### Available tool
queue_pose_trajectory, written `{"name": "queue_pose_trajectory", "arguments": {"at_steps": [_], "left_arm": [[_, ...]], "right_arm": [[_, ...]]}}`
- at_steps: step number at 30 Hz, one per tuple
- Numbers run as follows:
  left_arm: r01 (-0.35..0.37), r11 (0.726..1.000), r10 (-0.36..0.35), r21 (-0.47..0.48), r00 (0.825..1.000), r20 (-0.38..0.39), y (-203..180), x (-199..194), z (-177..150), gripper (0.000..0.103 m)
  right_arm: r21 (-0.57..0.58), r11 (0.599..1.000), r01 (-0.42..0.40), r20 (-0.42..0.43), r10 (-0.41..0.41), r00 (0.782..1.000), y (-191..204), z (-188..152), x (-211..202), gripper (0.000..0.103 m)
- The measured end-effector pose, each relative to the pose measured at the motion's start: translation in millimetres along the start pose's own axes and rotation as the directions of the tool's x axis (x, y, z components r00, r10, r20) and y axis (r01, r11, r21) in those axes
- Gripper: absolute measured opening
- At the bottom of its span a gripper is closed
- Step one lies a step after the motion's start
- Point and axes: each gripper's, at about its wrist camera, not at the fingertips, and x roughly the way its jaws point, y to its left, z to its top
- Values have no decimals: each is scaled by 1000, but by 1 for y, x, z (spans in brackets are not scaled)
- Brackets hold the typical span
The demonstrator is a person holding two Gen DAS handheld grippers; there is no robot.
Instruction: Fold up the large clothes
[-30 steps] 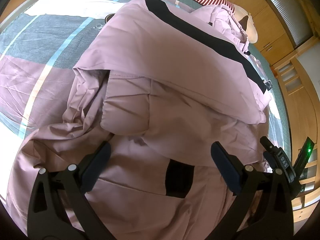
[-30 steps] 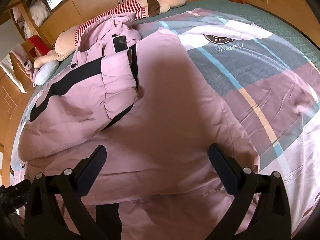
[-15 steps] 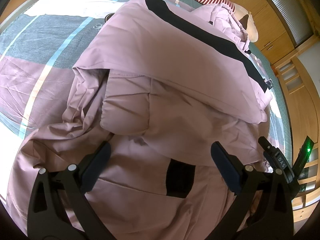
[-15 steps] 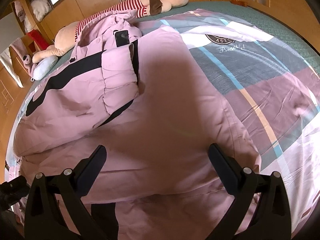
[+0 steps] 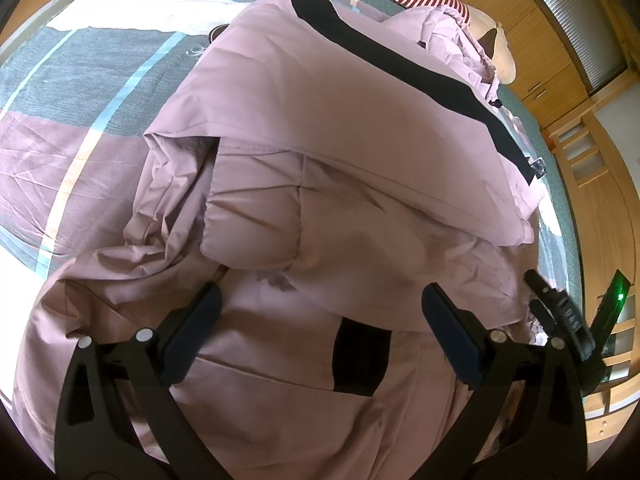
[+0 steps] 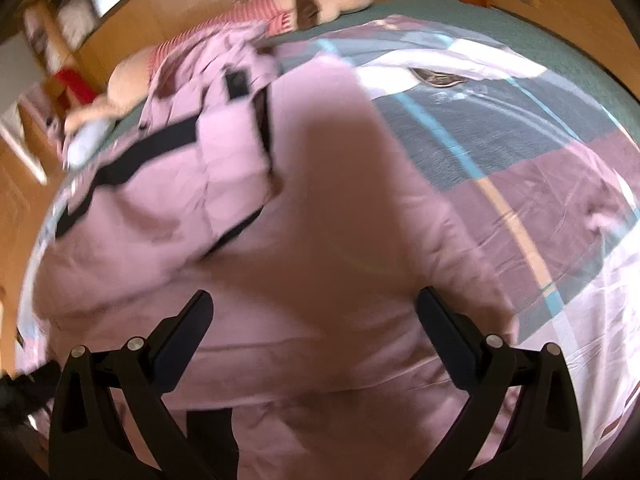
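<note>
A large pink padded jacket (image 5: 340, 140) with black stripes lies spread on the bed, one sleeve folded over its body. It also fills the right wrist view (image 6: 304, 220). My left gripper (image 5: 320, 312) is open and empty, hovering just above the jacket's lower part near a black patch (image 5: 360, 356). My right gripper (image 6: 314, 320) is open and empty above the jacket's hem side. The right gripper's body (image 5: 568, 320) shows at the right edge of the left wrist view.
The bed has a plaid cover (image 5: 80, 92) in grey, mauve and white, also in the right wrist view (image 6: 520, 140). A plush toy in a red-striped shirt (image 6: 320, 0) lies at the head. Wooden cabinets (image 5: 560, 40) and a shelf unit line the walls.
The right wrist view has shifted and blurred; the right gripper is moving over the jacket. The left gripper has barely moved. Both stay open.
</note>
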Motion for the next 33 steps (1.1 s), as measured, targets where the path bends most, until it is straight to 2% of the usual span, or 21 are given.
{"name": "queue_pose_trajectory", "arguments": {"at_steps": [2, 4, 5, 7, 8, 10, 11, 12, 14, 15, 17, 19, 20, 22, 25, 27, 31, 33], "left_arm": [[24, 999, -22, -31, 999, 36, 3, -8, 1, 101], [26, 999, -23, -24, 993, 119, 2, -24, 1, 101], [7, 1000, -7, 4, 987, 162, -2, -32, 1, 101], [-62, 996, 44, 67, 969, 241, -12, -44, -1, 101], [-88, 992, 62, 89, 963, 262, -16, -46, -2, 101], [-126, 983, 89, 130, 961, 262, -22, -43, -4, 101], [-127, 982, 90, 138, 965, 246, -23, -39, -4, 100], [-120, 983, 87, 138, 971, 222, -22, -33, -4, 99], [-111, 986, 86, 126, 978, 193, -20, -28, -3, 99], [-111, 987, 89, 120, 981, 174, -18, -24, -2, 99], [-117, 987, 100, 110, 983, 152, -15, -19, -1, 99], [-132, 987, 120, 87, 984, 135, -8, -16, 0, 99], [-139, 988, 130, 70, 984, 123, -3, -14, 0, 99], [-134, 990, 129, 43, 986, 103, 4, -11, 0, 99], [-135, 990, 130, 44, 986, 109, 2, -12, 1, 99], [-146, 987, 138, 61, 982, 127, -1, -15, 0, 99], [-124, 988, 109, 89, 981, 162, -9, -24, 0, 99], [-126, 988, 111, 93, 982, 151, -9, -21, 0, 99]], "right_arm": [[43, 999, 3, 84, -7, 996, -8, 7, -21, 102], [36, 999, 10, 192, -17, 981, -7, 8, -44, 102], [5, 1000, 5, 264, -6, 965, -1, 7, -59, 102], [-77, 997, -11, 341, 37, 939, 15, 4, -76, 102], [-163, 986, -25, 372, 85, 924, 30, 0, -83, 102], [-290, 957, 5, 395, 114, 912, 57, -8, -85, 100], [-364, 931, 17, 372, 128, 919, 72, -12, -79, 100], [-417, 908, 32, 330, 118, 937, 84, -14, -69, 100], [-522, 850, 74, 191, 32, 981, 102, -22, -31, 95], [-537, 840, 78, 142, -1, 990, 101, -25, -17, 91], [-519, 849, 97, -3, -116, 993, 88, -29, 22, 91], [-445, 894, 50, -73, -92, 993, 70, -25, 32, 92], [-414, 909, 54, -81, -96, 992, 64, -20, 32, 92], [-412, 906, 98, -70, -138, 988, 61, -18, 30, 92], [-417, 902, 115, -52, -151, 987, 59, -22, 25, 93], [-398, 905, 147, -3, -161, 987, 59, -21, 13, 92], [-395, 913, 98, 127, -51, 991, 67, -18, -26, 94], [-442, 890, 115, 130, -63, 989, 76, -21, -28, 96]]}}
